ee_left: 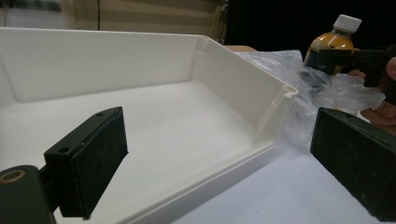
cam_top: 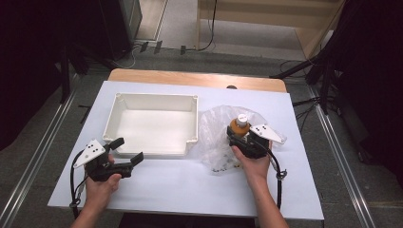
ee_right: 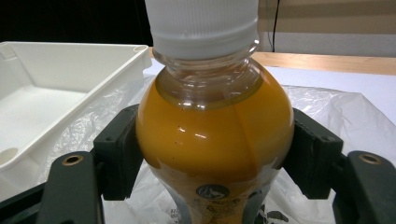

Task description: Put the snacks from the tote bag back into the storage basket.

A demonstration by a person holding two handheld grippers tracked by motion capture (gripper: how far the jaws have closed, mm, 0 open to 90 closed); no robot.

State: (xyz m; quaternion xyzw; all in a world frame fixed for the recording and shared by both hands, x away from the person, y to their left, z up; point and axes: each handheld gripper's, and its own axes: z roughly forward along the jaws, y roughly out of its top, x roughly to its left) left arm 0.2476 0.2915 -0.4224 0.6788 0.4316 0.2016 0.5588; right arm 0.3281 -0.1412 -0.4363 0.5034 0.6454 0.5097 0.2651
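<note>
One orange-drink bottle (ee_right: 212,135) stands upright between the pads of my right tongs (ee_right: 212,154), which pinch its round body from both sides, over one crumpled clear plastic bag (cam_top: 216,130) on the white-covered table (cam_top: 180,180). My left tongs (cam_top: 127,151) hover spread and empty at the near rim of one white tray (cam_top: 154,102). The bottle's label is too small to read.
</note>
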